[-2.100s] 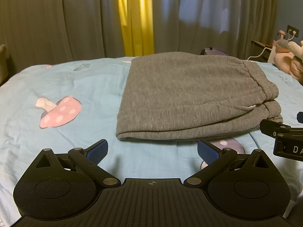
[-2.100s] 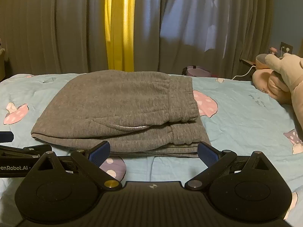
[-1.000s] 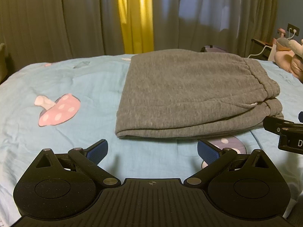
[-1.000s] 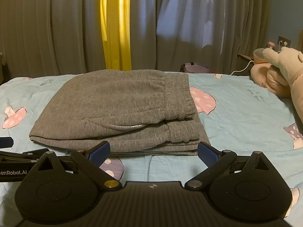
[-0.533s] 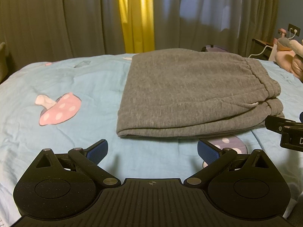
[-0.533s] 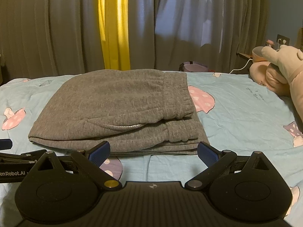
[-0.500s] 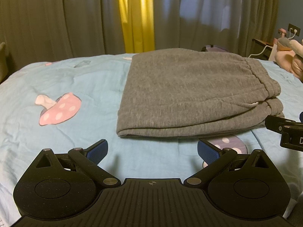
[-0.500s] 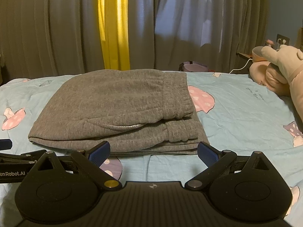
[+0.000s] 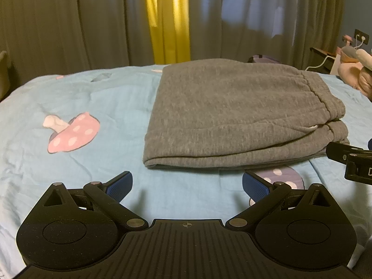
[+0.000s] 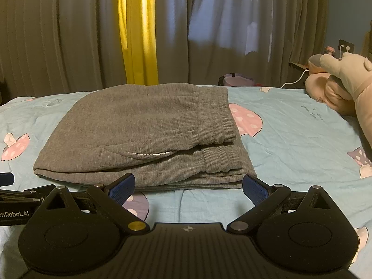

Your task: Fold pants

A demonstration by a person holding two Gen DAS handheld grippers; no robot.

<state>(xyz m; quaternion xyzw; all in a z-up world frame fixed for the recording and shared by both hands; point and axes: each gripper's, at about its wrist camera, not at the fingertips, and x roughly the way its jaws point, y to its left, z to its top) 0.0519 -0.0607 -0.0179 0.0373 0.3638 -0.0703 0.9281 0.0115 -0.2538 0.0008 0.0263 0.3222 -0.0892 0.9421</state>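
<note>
**Pants folded on bed, both tools spread and empty**

Left wrist: left tool [image 9: 187,184] spread wide, holding nothing, hovering short of the pants [image 9: 237,114] lying folded on the bed [image 9: 93,107]. Thick soft knit, floppy, probably light; layers may slide.

Right wrist: right tool [image 10: 188,187] spread, empty, close to the near edge of the pants [image 10: 144,134]. Best pinch all layers at the near corners, not the waistband.

Pants [image 9: 232,111]: heather grey, fine ribbed knit; a thin white line shows at the pocket edge. Bedsheet [image 9: 104,97]: pale blue, printed with pink white-dotted mushrooms [image 9: 72,132] and a lilac white-dotted one beside the right finger of the left gripper [image 9: 187,182]. Both grippers black with blue finger pads [image 10: 122,186]. Curtains [image 10: 69,34] beyond: grey-brown, with one bright yellow strip [image 10: 138,30]. Plush toy [image 10: 344,86]: pale pink and beige.
</note>
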